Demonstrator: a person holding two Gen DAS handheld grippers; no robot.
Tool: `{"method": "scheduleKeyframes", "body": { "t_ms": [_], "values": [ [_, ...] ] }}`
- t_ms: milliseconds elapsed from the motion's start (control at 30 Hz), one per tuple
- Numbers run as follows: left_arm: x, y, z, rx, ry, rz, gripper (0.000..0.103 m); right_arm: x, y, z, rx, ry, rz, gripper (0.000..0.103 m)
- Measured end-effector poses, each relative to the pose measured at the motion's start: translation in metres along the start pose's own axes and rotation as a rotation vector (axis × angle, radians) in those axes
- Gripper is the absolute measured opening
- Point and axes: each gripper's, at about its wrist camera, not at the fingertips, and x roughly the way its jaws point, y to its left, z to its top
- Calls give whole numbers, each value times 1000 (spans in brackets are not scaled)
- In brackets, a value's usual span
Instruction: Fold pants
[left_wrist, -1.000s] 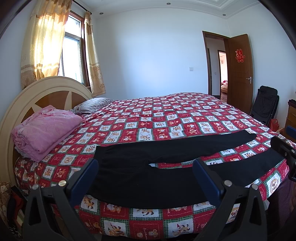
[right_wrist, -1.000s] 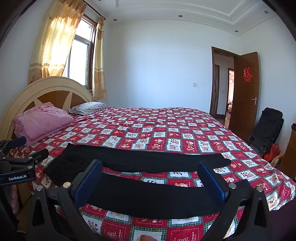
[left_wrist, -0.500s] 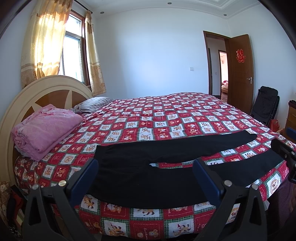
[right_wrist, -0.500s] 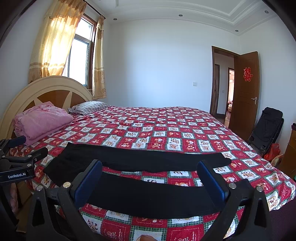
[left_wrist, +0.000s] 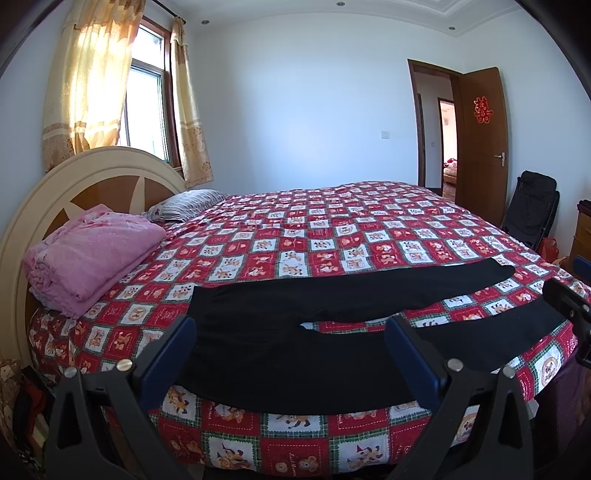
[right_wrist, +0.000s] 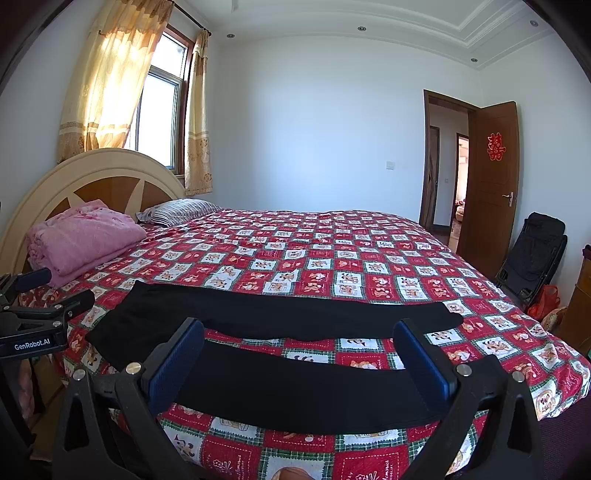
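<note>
Black pants (left_wrist: 280, 343) lie flat across the near side of the bed, waist to the left, both legs spread apart toward the right. The same pants (right_wrist: 295, 384) fill the lower part of the right wrist view. My left gripper (left_wrist: 290, 334) hovers open in front of the waist and crotch area, holding nothing. Over the near leg, my right gripper (right_wrist: 297, 341) is also open and empty. The left gripper (right_wrist: 40, 295) shows at the left edge of the right wrist view, and the right gripper's tip (left_wrist: 569, 302) at the right edge of the left one.
The bed has a red checked cartoon cover (left_wrist: 332, 236) and a rounded headboard (left_wrist: 92, 177). A folded pink blanket (left_wrist: 92, 251) and a striped pillow (left_wrist: 184, 208) lie at its head. A black folding chair (left_wrist: 532, 206) and an open door (left_wrist: 480, 136) stand at the right.
</note>
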Motion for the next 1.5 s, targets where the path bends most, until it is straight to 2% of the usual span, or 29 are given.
{"method": "scheduleKeyframes", "body": {
  "t_ms": [200, 300, 433, 600, 800, 933, 1033, 1100, 1133, 1167, 1200, 1333, 1400, 1500],
  "values": [
    [8, 3, -5, -4, 12, -13, 103, 2, 0, 0, -3, 5, 4, 102],
    [25, 10, -9, -12, 47, -6, 103, 6, 0, -3, 2, 11, 65, 102],
    [67, 37, -19, -73, 152, 29, 103, 18, 4, -10, -11, 39, 112, 102],
    [111, 79, -26, -96, 185, 97, 103, 44, 9, -26, -40, 101, 127, 102],
    [166, 124, -19, -40, 203, 143, 103, 86, 2, -53, -40, 205, 130, 102],
    [224, 154, -9, -11, 279, 178, 102, 106, -8, -63, -23, 248, 138, 102],
    [266, 175, -6, -35, 355, 160, 94, 117, -21, -66, 11, 269, 127, 101],
    [293, 188, -5, -62, 395, 136, 77, 122, -28, -68, 20, 276, 113, 100],
    [303, 190, -5, -70, 410, 104, 71, 125, -30, -69, 21, 281, 107, 93],
    [314, 192, -6, -80, 426, 97, 60, 129, -33, -70, 23, 293, 101, 90],
    [323, 194, -6, -92, 437, 82, 54, 132, -35, -72, 24, 308, 97, 88],
    [357, 195, -9, -98, 466, 43, 51, 145, -45, -77, 27, 354, 78, 88],
    [371, 200, -11, -119, 488, 26, 39, 150, -49, -78, 29, 371, 74, 87],
    [383, 208, -16, -166, 518, -21, 35, 158, -60, -74, 29, 387, 69, 82]
  ]
}}
